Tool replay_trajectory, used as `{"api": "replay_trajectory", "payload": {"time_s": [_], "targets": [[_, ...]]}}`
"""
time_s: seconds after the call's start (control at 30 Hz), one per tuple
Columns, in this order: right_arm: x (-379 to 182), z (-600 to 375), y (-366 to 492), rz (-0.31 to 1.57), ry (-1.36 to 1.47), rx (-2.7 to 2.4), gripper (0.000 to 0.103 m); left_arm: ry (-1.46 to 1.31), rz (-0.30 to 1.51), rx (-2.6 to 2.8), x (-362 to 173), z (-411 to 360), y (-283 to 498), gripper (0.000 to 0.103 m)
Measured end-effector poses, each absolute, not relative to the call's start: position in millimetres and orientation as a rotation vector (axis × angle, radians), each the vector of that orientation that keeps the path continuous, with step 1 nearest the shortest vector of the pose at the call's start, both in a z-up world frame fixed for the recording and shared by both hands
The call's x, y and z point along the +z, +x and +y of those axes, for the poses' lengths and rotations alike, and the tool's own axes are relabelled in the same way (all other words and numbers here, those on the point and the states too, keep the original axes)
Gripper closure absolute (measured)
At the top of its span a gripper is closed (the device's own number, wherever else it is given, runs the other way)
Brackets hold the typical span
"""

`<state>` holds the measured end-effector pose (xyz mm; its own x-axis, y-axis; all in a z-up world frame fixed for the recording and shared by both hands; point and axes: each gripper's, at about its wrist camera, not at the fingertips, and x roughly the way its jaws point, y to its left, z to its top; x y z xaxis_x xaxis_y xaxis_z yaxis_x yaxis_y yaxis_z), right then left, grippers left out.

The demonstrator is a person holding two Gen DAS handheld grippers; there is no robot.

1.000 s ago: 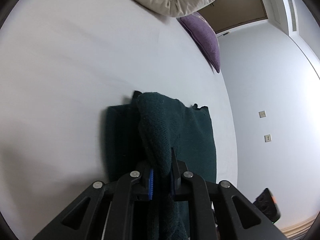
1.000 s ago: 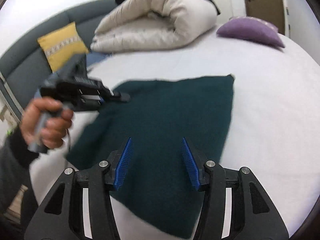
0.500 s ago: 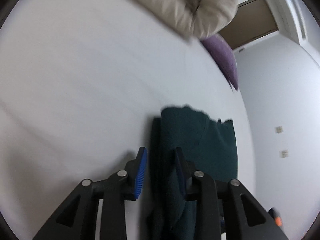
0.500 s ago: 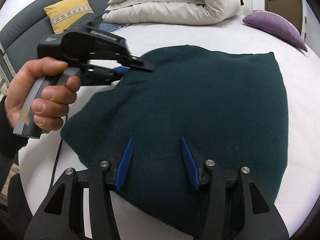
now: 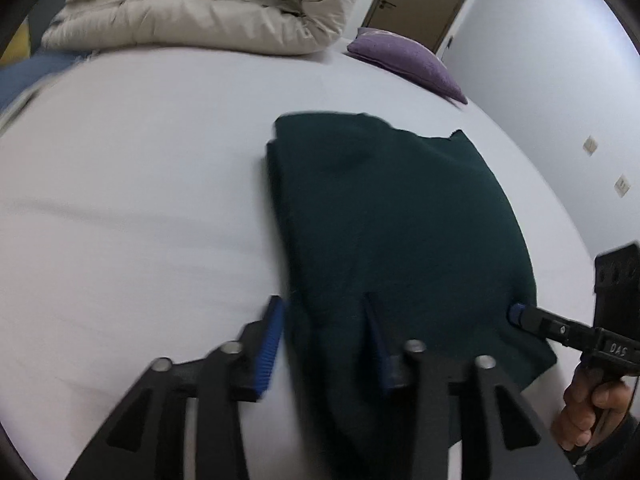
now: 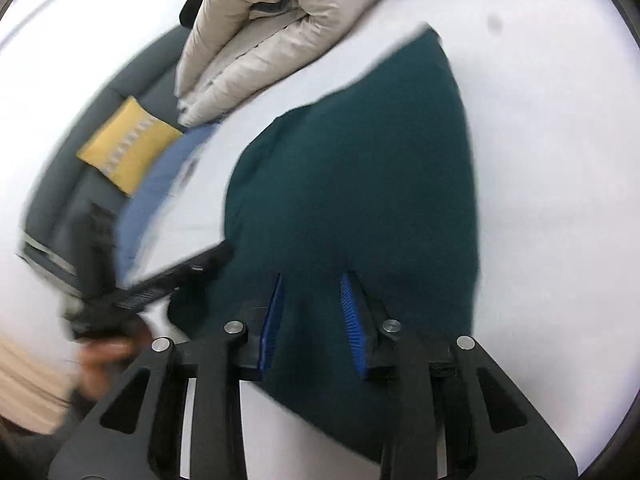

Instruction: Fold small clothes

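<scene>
A dark green knit garment (image 5: 392,216) lies folded flat on the white bed sheet (image 5: 132,184). My left gripper (image 5: 324,320) is open and empty, hovering over the garment's near left edge. In the right wrist view the same garment (image 6: 360,184) fills the middle. My right gripper (image 6: 312,296) is open just above its near part. The right gripper also shows at the garment's right edge in the left wrist view (image 5: 516,314). The left gripper shows blurred at the left of the right wrist view (image 6: 216,254).
A rolled beige duvet (image 5: 200,12) lies at the head of the bed. A purple cushion (image 5: 404,56) sits to its right. A yellow cushion (image 6: 128,148) leans on a grey headboard. A blue cloth (image 6: 160,184) lies by the bed's edge. A white wall (image 5: 560,80) borders the right side.
My left gripper let go of the green fabric, opened and drew back. The fold now lies flat. My right gripper moved closer over the garment; both views swung.
</scene>
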<state>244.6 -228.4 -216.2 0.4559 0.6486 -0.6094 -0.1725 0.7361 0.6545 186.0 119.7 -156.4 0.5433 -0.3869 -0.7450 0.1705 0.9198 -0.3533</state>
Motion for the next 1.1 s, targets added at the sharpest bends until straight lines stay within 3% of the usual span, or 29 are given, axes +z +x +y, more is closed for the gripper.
{"api": "replay_trajectory", "payload": {"time_s": [0.2, 0.4, 0.57, 0.7, 0.9, 1.1], "targets": [[-223.6, -248.7, 220.8, 0.967, 0.682, 0.585, 0.073, -0.222, 0.936, -0.329, -151.3, 113.6, 182.4, 0.055], [-235.1, -263.1, 201.0, 1.011, 0.611, 0.607, 0.075, -0.207, 0.950, -0.328, -139.7, 116.2, 170.1, 0.055], [-200.1, -282.1, 205.0, 0.978, 0.581, 0.611, 0.072, -0.120, 0.819, -0.235, -82.6, 116.2, 162.0, 0.055], [-171.7, -296.8, 246.9, 0.906, 0.662, 0.607, 0.072, -0.088, 0.773, -0.291, -58.6, 78.6, 198.2, 0.055], [-184.1, -274.1, 362.4, 0.954, 0.790, 0.597, 0.072, -0.065, 0.863, -0.266, -90.4, 39.0, 277.7, 0.054], [-242.9, -294.5, 424.9, 1.030, 0.942, 0.456, 0.075, -0.149, 0.886, -0.277, -135.1, 57.8, 284.6, 0.055]]}}
